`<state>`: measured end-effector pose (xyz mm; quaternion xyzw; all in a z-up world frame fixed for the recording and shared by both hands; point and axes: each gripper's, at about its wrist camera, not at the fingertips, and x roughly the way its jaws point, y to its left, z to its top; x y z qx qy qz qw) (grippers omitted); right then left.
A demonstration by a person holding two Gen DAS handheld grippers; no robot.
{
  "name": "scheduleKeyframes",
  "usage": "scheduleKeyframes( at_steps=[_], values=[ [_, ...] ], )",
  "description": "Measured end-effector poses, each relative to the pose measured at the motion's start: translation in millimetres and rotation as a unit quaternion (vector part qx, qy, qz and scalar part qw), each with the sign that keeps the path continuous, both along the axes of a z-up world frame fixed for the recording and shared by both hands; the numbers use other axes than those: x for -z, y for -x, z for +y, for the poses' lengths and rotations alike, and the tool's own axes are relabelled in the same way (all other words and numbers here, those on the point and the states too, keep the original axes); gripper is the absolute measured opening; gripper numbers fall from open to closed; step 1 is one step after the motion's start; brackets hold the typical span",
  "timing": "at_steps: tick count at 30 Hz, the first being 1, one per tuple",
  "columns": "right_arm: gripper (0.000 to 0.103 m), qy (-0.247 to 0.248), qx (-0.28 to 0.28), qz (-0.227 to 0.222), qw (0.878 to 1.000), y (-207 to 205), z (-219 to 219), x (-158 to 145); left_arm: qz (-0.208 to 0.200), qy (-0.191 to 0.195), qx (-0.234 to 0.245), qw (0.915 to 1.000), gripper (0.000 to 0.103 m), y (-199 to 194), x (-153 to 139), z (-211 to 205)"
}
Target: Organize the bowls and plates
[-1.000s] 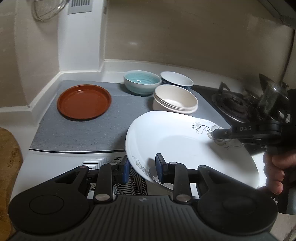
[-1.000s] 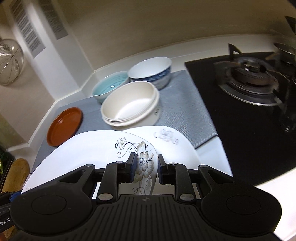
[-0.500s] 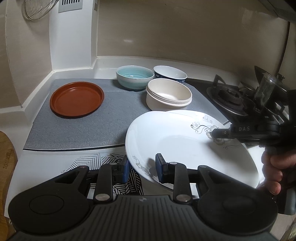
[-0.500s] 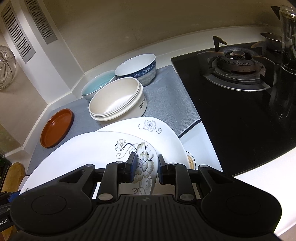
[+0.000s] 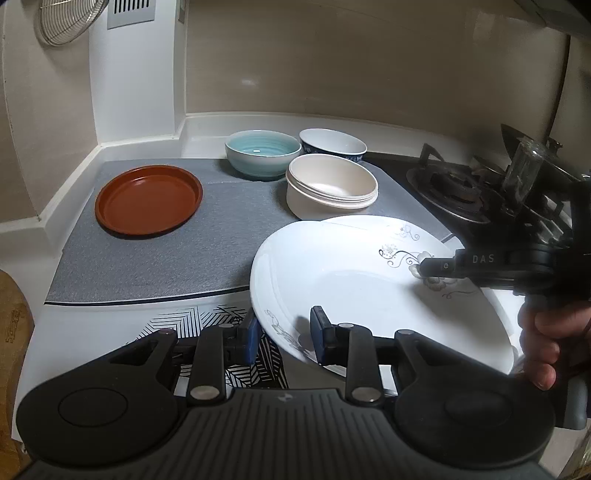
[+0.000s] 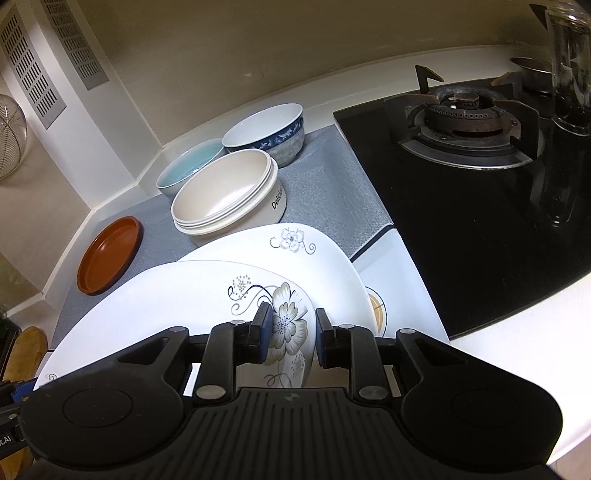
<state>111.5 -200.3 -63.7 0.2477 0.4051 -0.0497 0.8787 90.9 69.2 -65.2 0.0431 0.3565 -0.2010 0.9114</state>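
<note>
A large white floral plate [image 5: 362,280] is held in the air by both grippers. My left gripper [image 5: 284,332] is shut on its near-left rim. My right gripper [image 6: 290,330] is shut on its flowered rim [image 6: 288,321]; it also shows in the left wrist view [image 5: 436,266]. A second white floral plate [image 6: 295,251] lies just beneath. A brown plate [image 5: 147,199], a teal bowl [image 5: 262,153], a blue-patterned bowl [image 5: 332,144] and stacked cream bowls [image 5: 330,186] sit on the grey mat [image 5: 166,258].
A gas hob [image 6: 469,118] with a burner lies to the right. A glass jar [image 6: 570,66] stands on it. A wooden board [image 5: 14,339] is at far left. A patterned cloth [image 5: 221,321] lies under the held plate. A wire strainer [image 5: 66,18] hangs on the wall.
Both grippers and the held plate have shifted slightly right and back from the mat; the second plate below shows more. The grips are unchanged.
</note>
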Motion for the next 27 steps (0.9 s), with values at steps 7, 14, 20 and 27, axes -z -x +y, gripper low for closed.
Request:
scheduleKeyframes(
  at_steps=[7, 14, 20, 27],
  values=[
    [0.025, 0.002, 0.010, -0.005, 1.000, 4, 2, 0, 0.000, -0.003, 0.002, 1.0000, 0.032, -2, 1, -2],
    [0.026, 0.006, 0.014, -0.013, 1.000, 7, 4, 1, 0.001, -0.001, 0.001, 1.0000, 0.032, -1, 1, -1],
    [0.026, 0.003, 0.022, -0.023, 0.999, 10, 4, 2, 0.006, 0.006, 0.000, 1.0000, 0.031, -2, 3, 1],
    [0.026, 0.004, 0.020, -0.027, 0.999, 11, 3, 3, 0.035, 0.035, -0.011, 0.9987, 0.031, -8, 1, 8]
  ],
)
